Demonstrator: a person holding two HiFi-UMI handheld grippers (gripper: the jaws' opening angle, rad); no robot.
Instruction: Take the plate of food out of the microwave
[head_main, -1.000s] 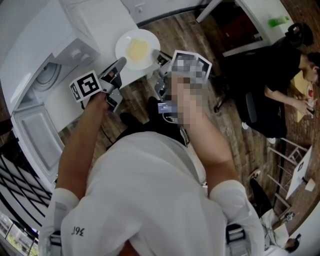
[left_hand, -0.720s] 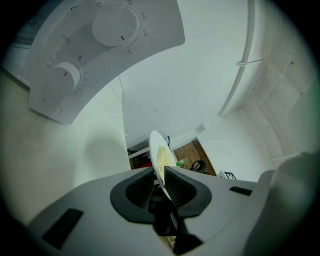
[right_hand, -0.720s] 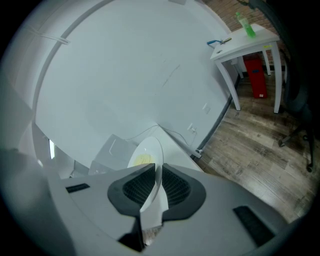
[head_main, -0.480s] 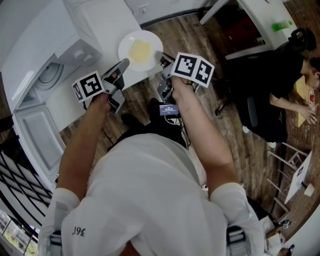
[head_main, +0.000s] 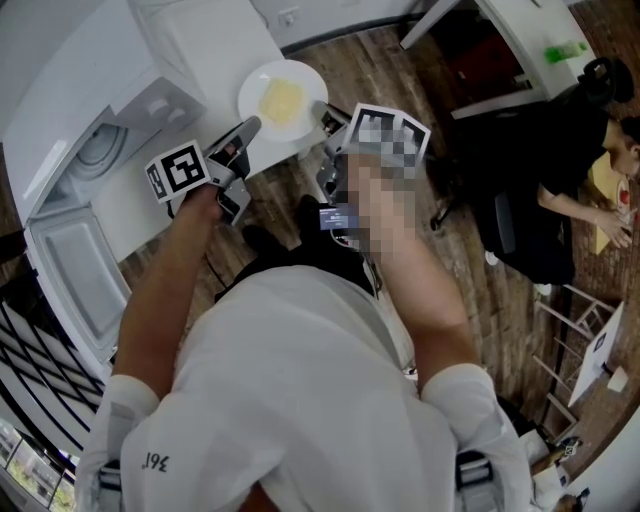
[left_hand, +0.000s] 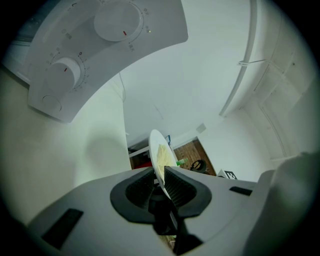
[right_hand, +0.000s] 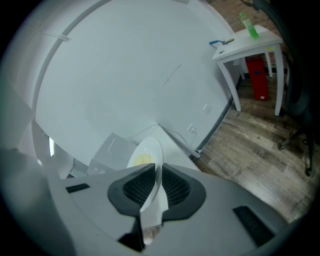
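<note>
Looks steeply down from the head, taking in the plate (head_main: 283, 100) from a ways off. In both gripper views, sits right behind the jaws, facing along them, super close, catching that same plate edge-on from opposite sides.

L gripper (left_hand: 159, 174) clamped, R gripper (right_hand: 157, 176) clamped, both arms fwd

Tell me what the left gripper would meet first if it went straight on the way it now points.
The white plate of food: the left gripper clamps its rim, so it lies directly ahead. Past it, depth is unclear.
</note>
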